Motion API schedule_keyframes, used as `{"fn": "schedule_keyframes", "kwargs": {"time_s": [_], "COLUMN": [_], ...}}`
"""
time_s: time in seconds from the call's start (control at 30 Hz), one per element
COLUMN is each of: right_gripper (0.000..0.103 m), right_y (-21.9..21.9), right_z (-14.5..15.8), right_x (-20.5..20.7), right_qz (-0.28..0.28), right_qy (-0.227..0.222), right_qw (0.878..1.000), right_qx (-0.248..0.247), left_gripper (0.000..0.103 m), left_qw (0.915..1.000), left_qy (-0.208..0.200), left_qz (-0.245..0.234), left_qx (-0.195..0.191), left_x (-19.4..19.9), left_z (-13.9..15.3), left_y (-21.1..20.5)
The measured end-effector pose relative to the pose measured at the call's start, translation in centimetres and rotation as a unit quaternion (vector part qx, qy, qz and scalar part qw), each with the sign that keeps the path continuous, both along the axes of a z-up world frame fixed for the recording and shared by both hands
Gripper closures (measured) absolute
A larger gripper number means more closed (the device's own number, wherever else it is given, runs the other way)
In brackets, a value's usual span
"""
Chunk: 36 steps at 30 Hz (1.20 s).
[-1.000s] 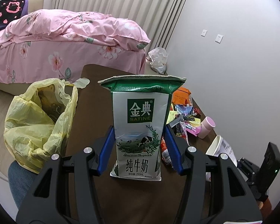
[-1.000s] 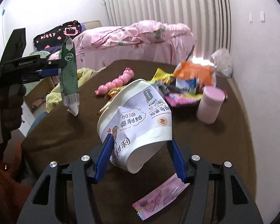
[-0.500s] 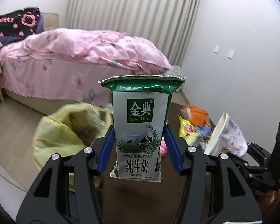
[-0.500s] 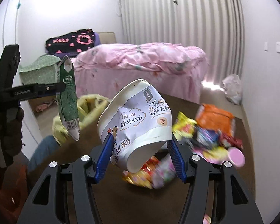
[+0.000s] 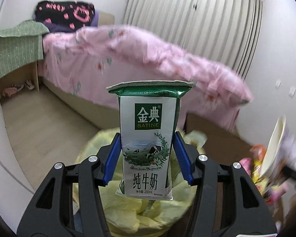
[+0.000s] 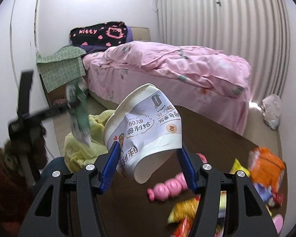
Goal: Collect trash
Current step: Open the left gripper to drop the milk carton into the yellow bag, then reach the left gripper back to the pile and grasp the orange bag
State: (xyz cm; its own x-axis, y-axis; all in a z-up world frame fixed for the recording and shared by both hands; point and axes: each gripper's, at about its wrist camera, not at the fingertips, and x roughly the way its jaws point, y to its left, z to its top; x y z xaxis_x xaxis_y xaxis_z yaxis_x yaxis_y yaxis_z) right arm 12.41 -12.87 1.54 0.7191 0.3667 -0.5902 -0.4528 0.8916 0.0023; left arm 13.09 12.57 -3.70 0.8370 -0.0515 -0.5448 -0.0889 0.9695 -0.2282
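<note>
The left tongs (image 5: 147, 158) are gripping a green and white milk carton (image 5: 148, 140) upright between their blue pads, and the carton is hanging right above the open mouth of a yellow trash bag (image 5: 148, 213) that is sagging just below. The right tongs (image 6: 148, 165) are clamping a dented white paper cup (image 6: 146, 132) tilted on its side, its mouth facing up and to the left, above the near edge of the dark brown counter (image 6: 217, 138). In the right wrist view the bag is sitting at the counter's left edge, beside a knee in blue jeans (image 6: 53, 167), with the blurred carton hovering over it. On the counter, to the right of the cup, more trash is lying scattered: a pink segmented toy (image 6: 167, 187), an orange packet (image 6: 266, 164), and yellow and red snack wrappers (image 6: 185, 213), all motion-blurred. Beyond the counter, pale wood flooring (image 5: 39, 122) is running to a bed (image 6: 167, 73) covered with a rumpled pink flowered quilt. At its head a black blanket with pink cat prints (image 6: 100, 33) is lying, and a green checked cloth (image 6: 63, 67) is draped over a wooden bedside table. A crumpled white plastic bag (image 6: 271, 112) is resting on the floor at the foot of the bed, near the wall. Pale pleated curtains (image 6: 227, 19) are covering the far wall.
</note>
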Motion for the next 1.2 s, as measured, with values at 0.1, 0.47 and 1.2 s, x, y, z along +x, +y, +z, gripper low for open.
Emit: {"fn": "schedule_keyframes", "kwargs": {"time_s": [0.1,0.47,1.2], "right_gripper": [0.048,0.048,0.037], "right_y": [2.0,10.9,1.8], "right_z": [-0.7,-5.4,-3.3], "right_x": [1.8,6.7,3.0], "right_qz": [0.019,0.112,0.033], "right_qy": [0.01,0.034,0.038], "right_qw": [1.0,0.991,0.998], "right_qx": [-0.011,-0.063,-0.047], "left_gripper": [0.053,0.054,0.013], "left_qw": [0.9943,0.9948,0.9976], "left_qy": [0.075,0.08,0.015], "left_qz": [0.025,0.053,0.003], "left_qx": [0.071,-0.034,-0.068], "left_x": [2.2,0.4,-2.0], "left_z": [-3.2,-3.3,1.6], "left_y": [-0.5,3.1,0.2]}}
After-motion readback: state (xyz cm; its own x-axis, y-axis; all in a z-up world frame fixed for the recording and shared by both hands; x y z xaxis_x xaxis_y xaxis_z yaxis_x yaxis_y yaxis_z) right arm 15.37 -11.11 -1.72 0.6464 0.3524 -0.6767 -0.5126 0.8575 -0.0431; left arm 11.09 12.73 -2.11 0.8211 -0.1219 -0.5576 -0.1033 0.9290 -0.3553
